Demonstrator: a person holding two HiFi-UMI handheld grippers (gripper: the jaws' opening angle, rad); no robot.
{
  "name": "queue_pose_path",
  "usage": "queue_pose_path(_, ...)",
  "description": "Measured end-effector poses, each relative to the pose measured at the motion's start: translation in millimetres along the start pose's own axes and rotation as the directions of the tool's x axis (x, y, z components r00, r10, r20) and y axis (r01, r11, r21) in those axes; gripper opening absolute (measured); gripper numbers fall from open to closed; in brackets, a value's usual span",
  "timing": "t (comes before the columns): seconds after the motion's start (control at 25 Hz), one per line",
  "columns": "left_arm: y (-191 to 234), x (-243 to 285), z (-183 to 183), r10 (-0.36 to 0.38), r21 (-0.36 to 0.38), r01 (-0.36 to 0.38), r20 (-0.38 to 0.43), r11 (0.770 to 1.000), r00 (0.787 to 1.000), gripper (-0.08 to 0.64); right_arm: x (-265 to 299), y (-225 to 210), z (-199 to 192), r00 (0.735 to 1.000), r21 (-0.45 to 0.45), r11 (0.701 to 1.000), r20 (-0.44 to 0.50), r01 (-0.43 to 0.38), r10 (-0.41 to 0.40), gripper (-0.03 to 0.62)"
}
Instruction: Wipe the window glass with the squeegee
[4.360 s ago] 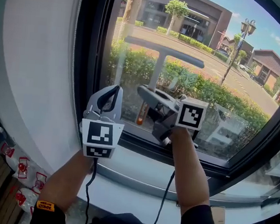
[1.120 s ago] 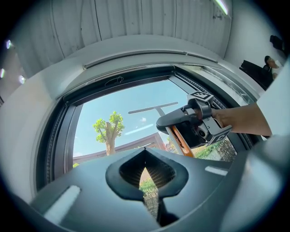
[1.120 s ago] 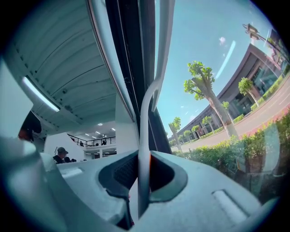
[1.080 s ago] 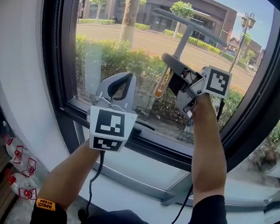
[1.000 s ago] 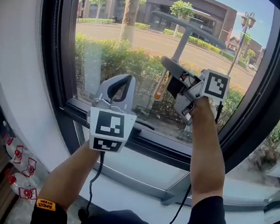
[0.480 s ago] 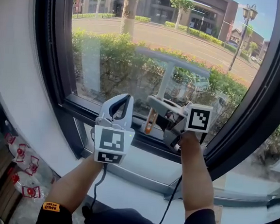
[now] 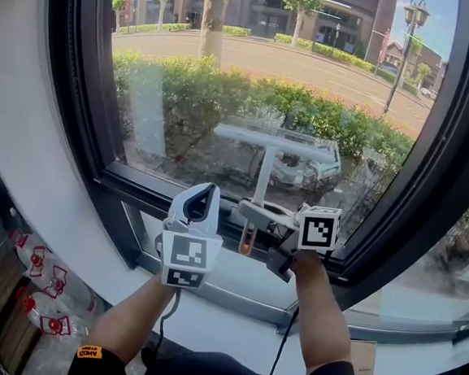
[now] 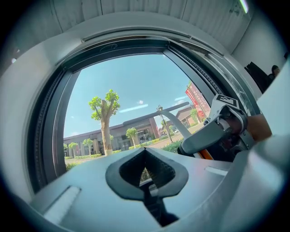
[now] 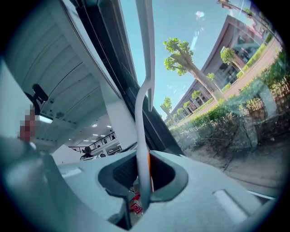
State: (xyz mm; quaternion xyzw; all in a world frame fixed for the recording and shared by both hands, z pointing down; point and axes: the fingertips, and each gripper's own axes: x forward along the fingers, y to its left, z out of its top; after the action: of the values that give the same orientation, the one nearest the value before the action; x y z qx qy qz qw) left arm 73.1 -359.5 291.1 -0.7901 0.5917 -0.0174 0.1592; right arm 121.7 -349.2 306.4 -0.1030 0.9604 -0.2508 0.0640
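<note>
Right hand-held gripper [image 9: 144, 181] pinches the squeegee [image 7: 275, 142]; left hand-held gripper [image 8: 147, 179] is pressed together, empty.

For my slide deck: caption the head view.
Right hand-held gripper holds a grey squeegee to the lower window glass; left hand-held gripper idles shut, empty.

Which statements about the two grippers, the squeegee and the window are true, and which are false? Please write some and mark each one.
1. The right gripper is shut on the handle of the squeegee. True.
2. The left gripper also holds the squeegee. False: its jaws are together on nothing, apart from the squeegee.
3. In the head view, the squeegee's blade is above the right gripper, in front of the window glass. True.
4. The window frame is white. False: it is dark.
</note>
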Motion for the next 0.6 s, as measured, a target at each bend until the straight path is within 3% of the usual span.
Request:
queue_pose_path(0.2,4,2,-10,0.016,-0.004,-0.016,-0.003,1.0,1.0,0.018,6,1,-1,0.999,-0.057,0.998,-0.029,0.016,-0.018,0.034)
queue_pose_path(0.4,0,-2,12,0.026,-0.032,-0.025,0.055,0.999,0.998,0.018,-6,36,17,1.0,-0.1,0.995,-0.027,-0.013,0.01,0.034)
queue_pose_path(0.6,-8,0,45,0.022,-0.04,-0.018,0.122,0.999,0.992,0.018,-21,59,62,1.0,-0.166,0.986,0.0,-0.012,0.012,0.034)
